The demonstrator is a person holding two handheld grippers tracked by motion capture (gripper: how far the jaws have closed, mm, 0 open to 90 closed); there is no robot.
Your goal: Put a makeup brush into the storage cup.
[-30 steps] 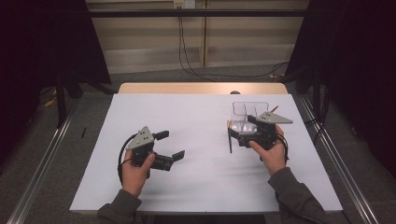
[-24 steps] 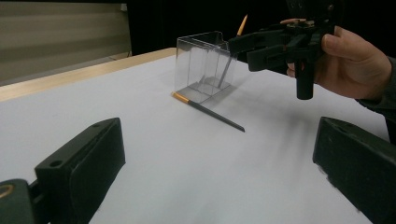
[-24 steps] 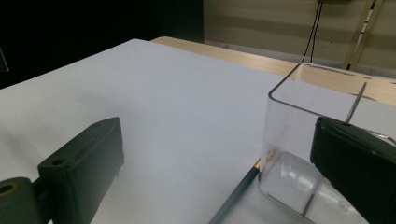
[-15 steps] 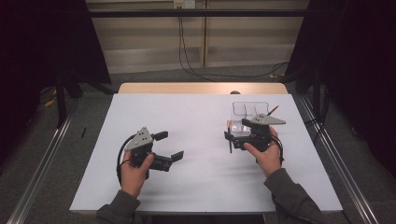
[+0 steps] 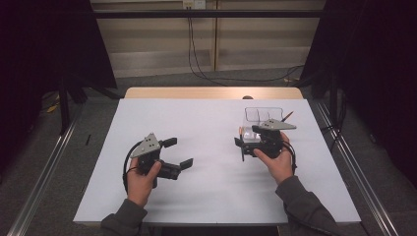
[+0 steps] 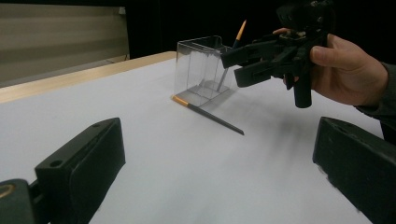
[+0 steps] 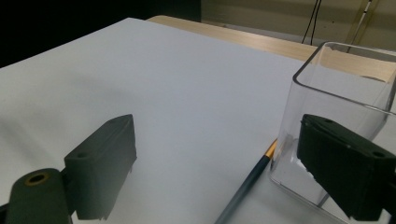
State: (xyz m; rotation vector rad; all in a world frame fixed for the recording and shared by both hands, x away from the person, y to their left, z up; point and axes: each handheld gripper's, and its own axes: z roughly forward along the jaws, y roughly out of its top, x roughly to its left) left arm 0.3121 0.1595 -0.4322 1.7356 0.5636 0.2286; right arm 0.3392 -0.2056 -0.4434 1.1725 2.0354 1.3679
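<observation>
Now | clear box (image 6: 203, 70): one pencil (image 6: 232, 59) inside | another pencil (image 6: 208, 115) beside | both grippers' fingers wide, empty

This looks like a lab recording booth. A white-covered table (image 5: 196, 196) stands between black curtains (image 5: 44, 44), with metal floor rails (image 5: 39, 182) and hanging cables (image 5: 196, 54).

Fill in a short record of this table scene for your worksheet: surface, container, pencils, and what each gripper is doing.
surface: white table cover
container: clear box, upright, far right side of the table
pencil in box: one leaning inside, orange tip poking above the rim
pencil on table: dark, orange-ended, lying flat against the box's base
right gripper: fingers apart, have just been closing a little, above the lying pencil, nothing between them
left gripper: open, nothing between its fingers, apart from box and pencils
</observation>
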